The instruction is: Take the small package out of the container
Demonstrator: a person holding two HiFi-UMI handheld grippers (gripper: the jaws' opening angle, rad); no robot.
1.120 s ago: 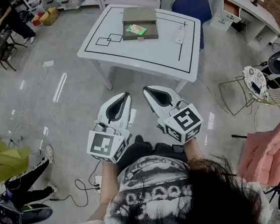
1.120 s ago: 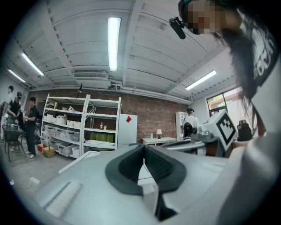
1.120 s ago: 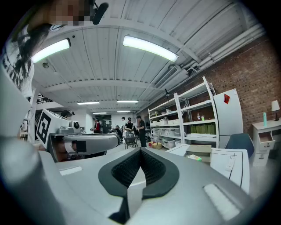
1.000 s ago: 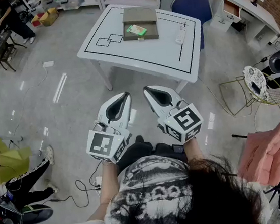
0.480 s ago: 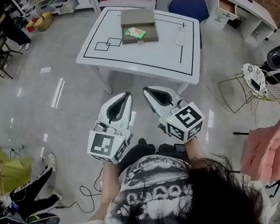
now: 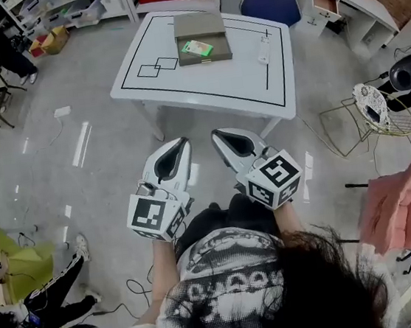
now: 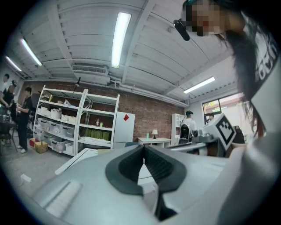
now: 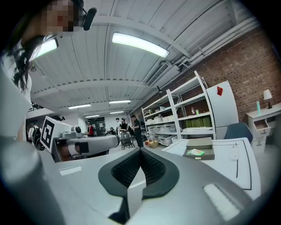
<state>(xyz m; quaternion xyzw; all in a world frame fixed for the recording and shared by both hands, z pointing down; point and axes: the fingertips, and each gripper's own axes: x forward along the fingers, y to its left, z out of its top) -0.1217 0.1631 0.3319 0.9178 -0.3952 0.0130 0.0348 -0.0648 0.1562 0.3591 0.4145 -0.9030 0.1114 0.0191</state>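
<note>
A shallow olive-grey container [image 6: 201, 25] sits on the far side of the white table [image 6: 211, 84], with a small green package [image 6: 197, 48] lying in its front part. In the right gripper view the container [image 8: 199, 143] and the package [image 8: 195, 152] lie far ahead on the table. Both grippers are held close to the person's body, well short of the table and above the floor. The left gripper [image 6: 185, 141] is shut and empty, its jaws meeting in the left gripper view [image 7: 143, 147]. The right gripper [image 6: 216, 133] is also shut and empty, jaws together [image 8: 140, 151].
A white remote-like object [image 6: 264, 50] lies on the table's right side. A blue chair [image 6: 269, 2] stands behind the table. A wire stool [image 6: 374, 118] and pink cloth [image 6: 403, 202] are at the right. Shelves, desks and people are at the far left; cables cross the floor.
The head view has shifted a little, so the table sits slightly higher and more to the left. Both grippers stay shut and held together in front of the body.
</note>
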